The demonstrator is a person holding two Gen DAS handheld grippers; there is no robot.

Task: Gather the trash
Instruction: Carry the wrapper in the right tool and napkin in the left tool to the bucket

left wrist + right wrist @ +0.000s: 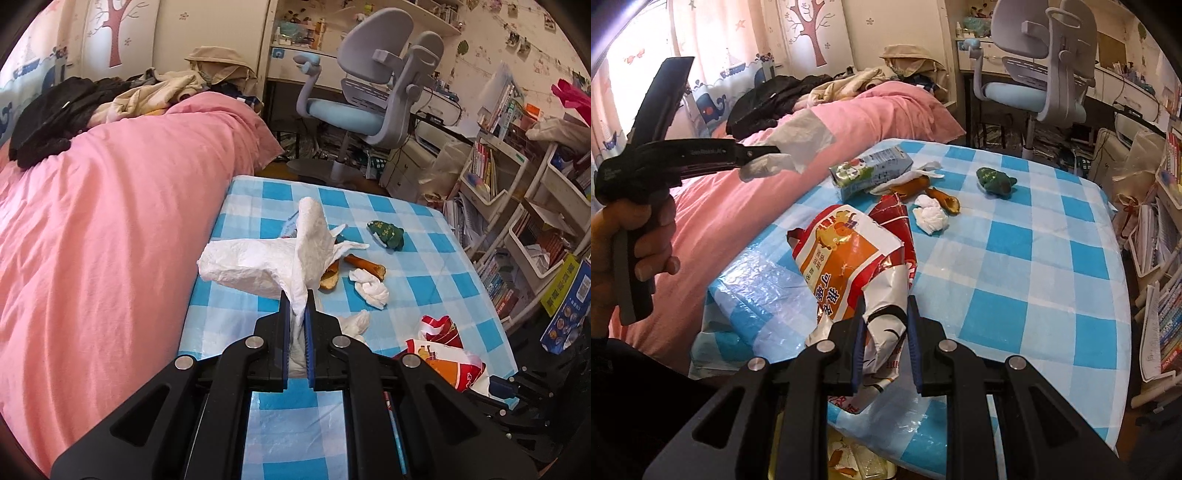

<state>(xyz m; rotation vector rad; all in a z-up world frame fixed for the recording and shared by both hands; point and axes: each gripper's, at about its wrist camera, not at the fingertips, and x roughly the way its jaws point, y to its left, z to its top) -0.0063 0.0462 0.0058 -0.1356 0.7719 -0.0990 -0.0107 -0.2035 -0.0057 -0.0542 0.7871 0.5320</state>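
My left gripper (297,295) is shut on a white plastic bag (258,264) and holds it above the blue-checked table (424,266); from the right wrist view it (764,157) hangs over the bed's edge with the bag (801,138). My right gripper (886,306) is shut on an orange-red snack wrapper (849,258) at the table's near edge. On the table lie a milk carton (871,171), a crumpled tissue (931,218), brown peel pieces (945,201) and a green wrapper (995,181).
A pink bed (110,221) borders the table on the left. A grey-blue desk chair (369,92) stands behind it. Shelves crammed with books (517,221) line the right side. A bin with scraps (849,461) shows below the table's near edge.
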